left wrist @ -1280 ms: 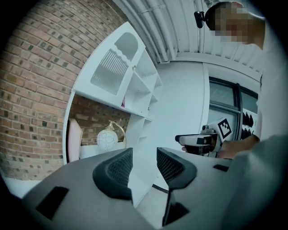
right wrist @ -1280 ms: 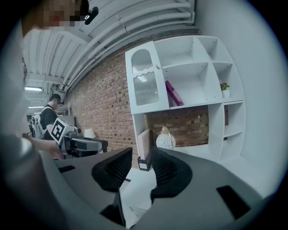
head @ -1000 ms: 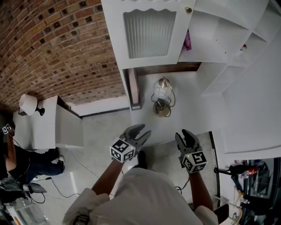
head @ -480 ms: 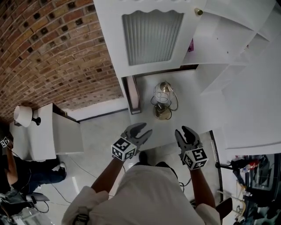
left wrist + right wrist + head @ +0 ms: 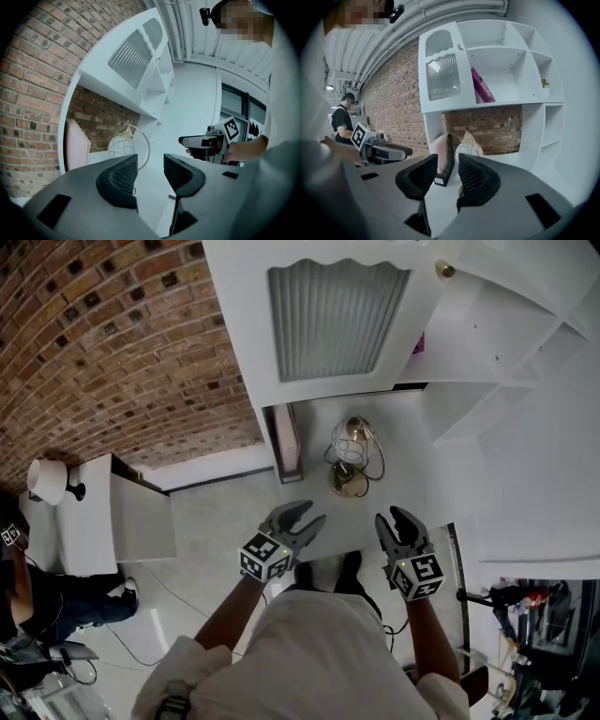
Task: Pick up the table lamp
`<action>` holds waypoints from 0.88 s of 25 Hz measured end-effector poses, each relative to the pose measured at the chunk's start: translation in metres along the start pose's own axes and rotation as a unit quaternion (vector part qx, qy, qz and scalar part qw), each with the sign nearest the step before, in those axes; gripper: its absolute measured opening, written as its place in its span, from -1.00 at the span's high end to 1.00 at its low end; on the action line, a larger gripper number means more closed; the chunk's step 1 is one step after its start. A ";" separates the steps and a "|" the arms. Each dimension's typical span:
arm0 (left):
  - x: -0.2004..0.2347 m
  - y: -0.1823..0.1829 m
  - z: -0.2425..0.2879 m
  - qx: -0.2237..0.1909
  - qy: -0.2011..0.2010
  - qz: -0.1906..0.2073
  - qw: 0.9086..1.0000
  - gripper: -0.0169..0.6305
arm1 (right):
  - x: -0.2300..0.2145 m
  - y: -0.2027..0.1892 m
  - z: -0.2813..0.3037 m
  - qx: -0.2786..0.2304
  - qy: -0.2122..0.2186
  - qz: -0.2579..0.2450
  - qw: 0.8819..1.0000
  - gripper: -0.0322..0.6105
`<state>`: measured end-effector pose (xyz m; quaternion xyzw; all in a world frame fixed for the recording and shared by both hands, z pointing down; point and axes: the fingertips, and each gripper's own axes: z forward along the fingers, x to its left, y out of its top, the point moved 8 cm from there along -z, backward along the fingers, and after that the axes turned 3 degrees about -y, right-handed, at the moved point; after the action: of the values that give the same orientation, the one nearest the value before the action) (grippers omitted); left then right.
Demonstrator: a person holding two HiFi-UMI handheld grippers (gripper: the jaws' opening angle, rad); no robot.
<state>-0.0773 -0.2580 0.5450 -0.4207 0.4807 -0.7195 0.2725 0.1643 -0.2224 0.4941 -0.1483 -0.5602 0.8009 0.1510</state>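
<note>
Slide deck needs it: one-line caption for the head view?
Open, empty left gripper and right gripper hover at the edge of the white desk, short of the table lamp.

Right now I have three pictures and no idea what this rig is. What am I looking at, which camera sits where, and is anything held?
There is no robot here: a person holds a two-jaw gripper in each hand. The head view comes from a camera on the person's head, looking steeply down. It shows the left gripper and the right gripper, each with a marker cube. The other two pictures come from cameras riding on each gripper, looking along its own jaws. On the white counter of the shelf unit stands the table lamp, a round globe on a gold-coloured base, with an upright holder to its left. Both grippers have their jaws apart, short of the lamp, with nothing between them. Nothing is held.
</note>
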 end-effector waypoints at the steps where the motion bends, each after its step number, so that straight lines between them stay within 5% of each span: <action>1: 0.001 0.000 0.002 0.000 0.005 -0.001 1.000 0.36 | -0.003 0.000 0.003 0.002 0.004 0.001 1.000 0.42; 14: 0.009 0.000 0.047 -0.015 0.091 -0.027 0.995 0.34 | -0.079 -0.002 0.060 0.026 0.061 -0.004 0.998 0.41; 22: 0.012 -0.024 0.094 -0.014 0.135 -0.050 0.989 0.31 | -0.125 -0.020 0.112 0.064 0.144 -0.022 0.987 0.39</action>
<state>-0.0013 -0.3014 0.5888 -0.3474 0.5016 -0.7755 0.1624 0.2338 -0.3621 0.5577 -0.2397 -0.4830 0.8020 0.2568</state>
